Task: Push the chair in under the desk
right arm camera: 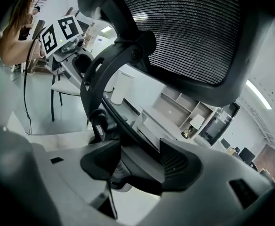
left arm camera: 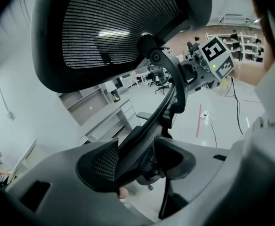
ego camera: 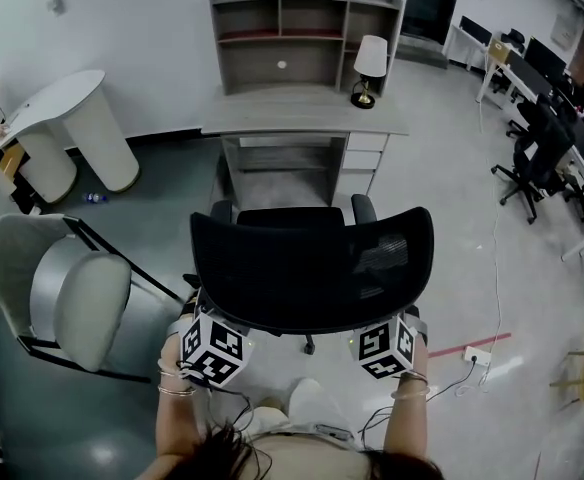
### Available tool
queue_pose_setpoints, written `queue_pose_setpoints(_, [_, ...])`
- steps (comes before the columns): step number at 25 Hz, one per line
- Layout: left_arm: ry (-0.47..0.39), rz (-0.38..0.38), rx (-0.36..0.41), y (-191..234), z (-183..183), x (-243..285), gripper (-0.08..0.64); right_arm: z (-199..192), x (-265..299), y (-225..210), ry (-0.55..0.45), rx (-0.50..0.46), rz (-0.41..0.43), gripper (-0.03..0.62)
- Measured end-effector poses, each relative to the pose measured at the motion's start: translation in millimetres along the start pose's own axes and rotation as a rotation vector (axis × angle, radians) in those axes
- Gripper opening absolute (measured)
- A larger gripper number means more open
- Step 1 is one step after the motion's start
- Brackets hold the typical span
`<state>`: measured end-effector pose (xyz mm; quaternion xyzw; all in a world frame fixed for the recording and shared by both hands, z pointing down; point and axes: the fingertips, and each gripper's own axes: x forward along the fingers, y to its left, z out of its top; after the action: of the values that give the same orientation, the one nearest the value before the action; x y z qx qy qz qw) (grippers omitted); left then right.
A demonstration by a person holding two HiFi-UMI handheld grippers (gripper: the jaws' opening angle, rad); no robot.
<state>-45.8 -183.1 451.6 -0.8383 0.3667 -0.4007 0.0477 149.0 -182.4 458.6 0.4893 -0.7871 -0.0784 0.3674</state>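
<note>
Now, holding the office chair (ego camera: pixel 312 268) low behind its backrest, ready for pushing.
The left hand-held gripper (left arm camera: pixel 137 166) and right hand-held gripper (right arm camera: pixel 140 166), two in all, are each closing part-open jaws on the chair's frame, one per side, probably for a straight shove. The one chair is standing facing the one table (ego camera: pixel 302 120), not yet under it; one lamp (ego camera: pixel 370 63) is sitting on top.

Two hand-held grippers held level, side by side, arms reaching forward.
The left gripper (left arm camera: pixel 138 159) and right gripper (right arm camera: pixel 140 163) each clamp the chair (ego camera: pixel 312 268) back's frame; left forearm (ego camera: pixel 175 420) and right forearm (ego camera: pixel 409 423) extend roughly parallel.
</note>
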Motion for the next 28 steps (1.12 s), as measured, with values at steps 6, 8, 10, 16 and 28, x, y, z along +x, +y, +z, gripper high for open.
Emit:
queue_pose_setpoints(6, [0.013, 0.033, -0.046, 6.1, 5.7, 6.7, 0.236, 1.3, 10.7, -9.3, -0.02, -0.017, 0.015, 0.253])
queue_pose_setpoints(8, [0.018, 0.049, -0.063, 8.4, 7.2, 8.5, 0.235, 2.9, 13.9, -12.1, -0.029, -0.026, 0.019, 0.253])
queue_pose_setpoints(10, [0.021, 0.069, -0.078, 11.1, 8.2, 11.7, 0.235, 3.9, 17.6, -15.0, -0.035, -0.032, 0.024, 0.253])
queue_pose_setpoints(16, [0.015, 0.136, -0.127, 22.2, 9.8, 19.9, 0.235, 7.5, 27.8, -18.8, -0.055, -0.042, 0.034, 0.253])
queue_pose_setpoints(28, [0.044, 0.156, -0.14, 49.9, 5.6, 29.5, 0.236, 24.6, 52.0, -21.2, -0.07, -0.055, 0.038, 0.253])
